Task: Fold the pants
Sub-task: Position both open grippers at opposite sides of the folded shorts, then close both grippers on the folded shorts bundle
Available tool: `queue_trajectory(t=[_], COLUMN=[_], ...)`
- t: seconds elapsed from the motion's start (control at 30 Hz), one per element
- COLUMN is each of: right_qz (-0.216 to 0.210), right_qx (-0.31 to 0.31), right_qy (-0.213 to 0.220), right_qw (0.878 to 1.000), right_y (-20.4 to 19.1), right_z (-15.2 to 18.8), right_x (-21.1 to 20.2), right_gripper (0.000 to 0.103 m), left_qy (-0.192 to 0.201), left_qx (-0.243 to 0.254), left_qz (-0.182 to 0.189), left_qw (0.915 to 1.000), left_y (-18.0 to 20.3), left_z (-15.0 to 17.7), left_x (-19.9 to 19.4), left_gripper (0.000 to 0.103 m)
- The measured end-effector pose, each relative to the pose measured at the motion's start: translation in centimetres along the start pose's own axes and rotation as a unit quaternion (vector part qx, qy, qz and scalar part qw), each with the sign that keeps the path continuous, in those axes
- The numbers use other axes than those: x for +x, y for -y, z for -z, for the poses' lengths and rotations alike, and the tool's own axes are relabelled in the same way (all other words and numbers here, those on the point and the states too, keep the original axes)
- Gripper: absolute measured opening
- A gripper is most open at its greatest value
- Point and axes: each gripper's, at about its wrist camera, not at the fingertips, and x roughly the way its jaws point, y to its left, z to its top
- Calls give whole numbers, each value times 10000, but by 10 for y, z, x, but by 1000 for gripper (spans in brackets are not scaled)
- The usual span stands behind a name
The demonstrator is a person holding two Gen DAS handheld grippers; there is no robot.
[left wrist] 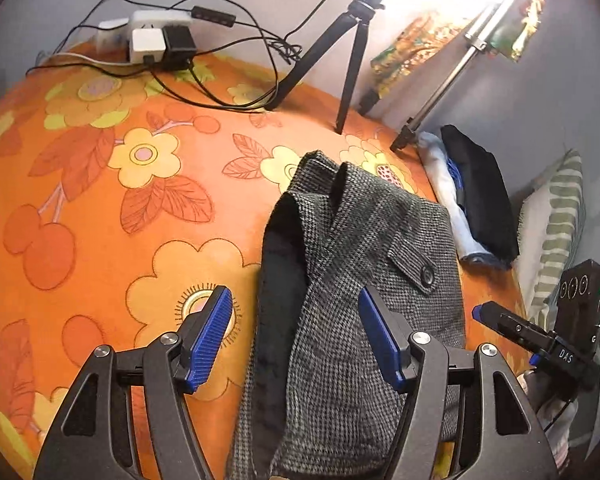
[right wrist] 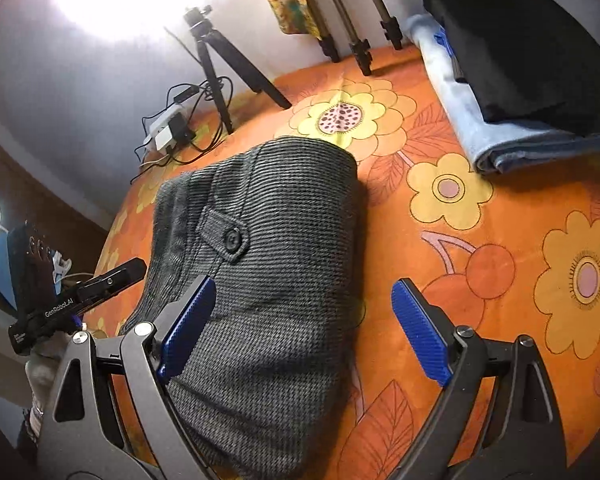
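Left gripper [left wrist: 296,336]: jaws spread wide, holding nothing, poised over the pants' dark inner edge.
Right gripper [right wrist: 304,324]: likewise wide apart and empty (its left finger sits over the cloth).
Pants [right wrist: 260,264]: grey houndstooth, folded in a bundle on the orange floral bedspread [right wrist: 480,240], buttoned pocket flap [right wrist: 225,232] facing up.
Beyond: stacked black and blue folded clothes [right wrist: 532,60], a black tripod [left wrist: 332,52], a power strip [left wrist: 156,36].

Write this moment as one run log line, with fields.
task: fold pants | pants: folded on orange sheet | left gripper: open, empty | right gripper: open, empty
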Motion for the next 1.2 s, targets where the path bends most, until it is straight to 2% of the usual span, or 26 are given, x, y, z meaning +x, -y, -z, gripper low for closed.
queue_trajectory(t=[0.33, 0.47, 0.57, 1.2], right_qz=[63, 101, 128, 143], right_qx=[52, 93, 87, -161], right_qy=[-169, -216, -293, -309], right_qw=[9998, 9997, 9995, 9993], right_y=[9, 13, 14, 4], right_z=[-5, -5, -3, -2], right_x=[18, 22, 28, 33], right_gripper=[92, 91, 87, 80], left_qy=[-184, -201, -204, -194], left_qx=[240, 176, 174, 133], left_qz=[-178, -168, -220, -185], left_qw=[9994, 9995, 9994, 9996], left_y=[4, 1, 1, -1], left_z=[0, -1, -1, -1], left_x=[19, 22, 24, 29], left_gripper=[65, 65, 65, 67])
